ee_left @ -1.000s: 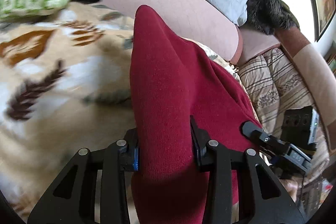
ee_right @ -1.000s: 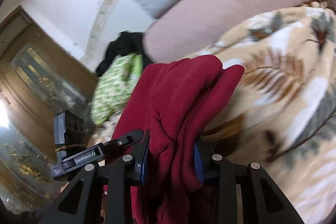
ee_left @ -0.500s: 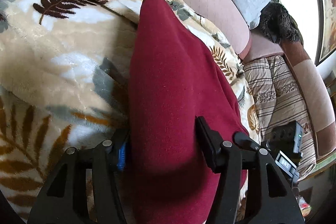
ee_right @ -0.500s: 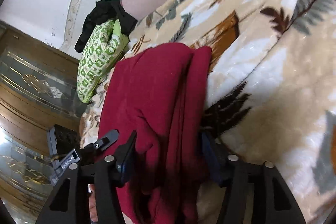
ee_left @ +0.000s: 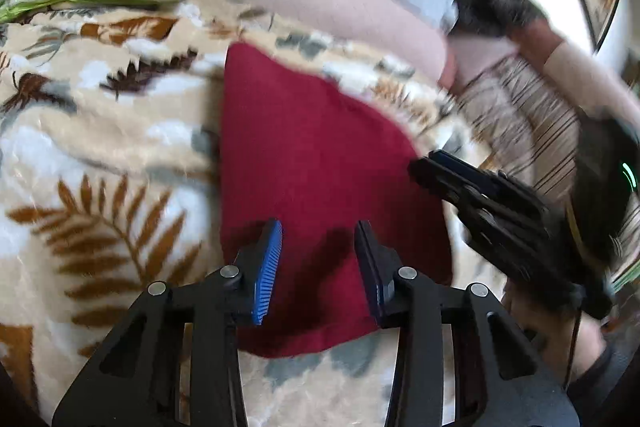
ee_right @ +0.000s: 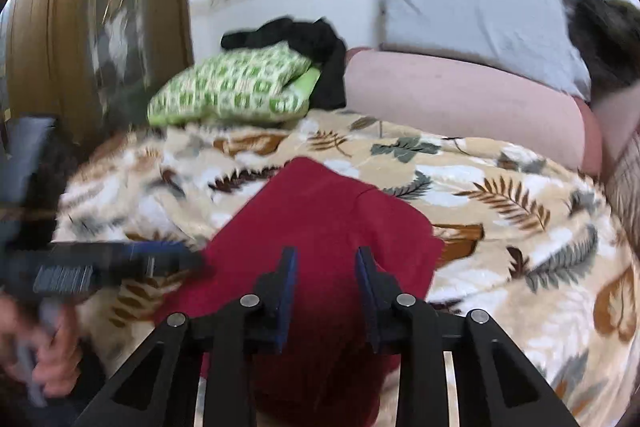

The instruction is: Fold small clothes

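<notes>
Folded red garment (ee_left: 316,167) lying flat on a leaf-patterned blanket (ee_left: 100,155), left gripper (ee_left: 318,227) hovering above it with jaws parted and empty, right gripper (ee_right: 326,255) likewise gaping, gripping nothing, green patterned pillow (ee_right: 232,87) sitting behind.

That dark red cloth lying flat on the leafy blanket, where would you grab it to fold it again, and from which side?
Probably by the near edge of the red cloth, one corner per claw. It lies flat on the blanket, so the thin edge facing the claws is the only part that offers a lip. Slide the right claw in low from the near side, and the left claw likewise; both stand open above it.
</notes>
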Action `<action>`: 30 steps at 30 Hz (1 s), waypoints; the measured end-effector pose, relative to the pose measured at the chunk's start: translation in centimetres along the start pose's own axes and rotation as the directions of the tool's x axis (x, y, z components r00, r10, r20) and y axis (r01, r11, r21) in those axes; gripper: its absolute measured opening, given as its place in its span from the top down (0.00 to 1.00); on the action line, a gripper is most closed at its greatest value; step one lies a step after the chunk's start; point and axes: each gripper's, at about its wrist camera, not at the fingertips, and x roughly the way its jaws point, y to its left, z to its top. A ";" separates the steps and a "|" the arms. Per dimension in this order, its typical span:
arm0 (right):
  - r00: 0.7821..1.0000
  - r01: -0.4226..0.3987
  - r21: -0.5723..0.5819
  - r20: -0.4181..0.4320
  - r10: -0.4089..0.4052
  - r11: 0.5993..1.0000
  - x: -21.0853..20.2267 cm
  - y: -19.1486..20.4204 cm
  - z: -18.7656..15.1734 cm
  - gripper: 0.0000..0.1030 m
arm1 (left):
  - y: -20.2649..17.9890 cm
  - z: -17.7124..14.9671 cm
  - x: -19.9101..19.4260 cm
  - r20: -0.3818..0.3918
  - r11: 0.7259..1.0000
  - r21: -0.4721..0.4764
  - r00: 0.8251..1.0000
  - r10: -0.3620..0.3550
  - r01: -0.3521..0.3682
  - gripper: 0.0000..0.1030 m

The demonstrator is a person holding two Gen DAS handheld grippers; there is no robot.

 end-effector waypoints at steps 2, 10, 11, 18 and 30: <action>0.986 0.057 0.082 -0.160 -0.043 0.995 3.3 -2.0 -1.7 0.85 | 0.5 0.0 0.9 -0.026 1.000 -0.016 1.000 -0.013 0.012 0.66; 0.986 -0.065 0.316 -0.124 0.109 0.947 2.5 -5.8 -1.5 0.87 | -0.7 -0.4 1.3 0.005 0.995 0.076 0.998 0.059 -0.059 0.64; 0.990 -0.076 0.308 -0.089 0.108 0.948 1.6 -5.4 -0.7 0.87 | -0.7 -0.4 1.3 0.006 0.995 0.082 0.998 0.061 -0.061 0.64; 0.986 -0.037 0.089 -0.157 0.051 0.995 4.6 -0.3 8.0 0.85 | -0.6 -0.3 1.3 0.012 0.995 0.082 0.999 0.052 -0.052 0.62; 0.905 0.053 0.101 -0.424 -0.006 0.993 13.3 -0.8 9.1 0.86 | 0.0 0.2 1.2 -0.002 0.999 0.033 1.000 -0.019 0.019 0.54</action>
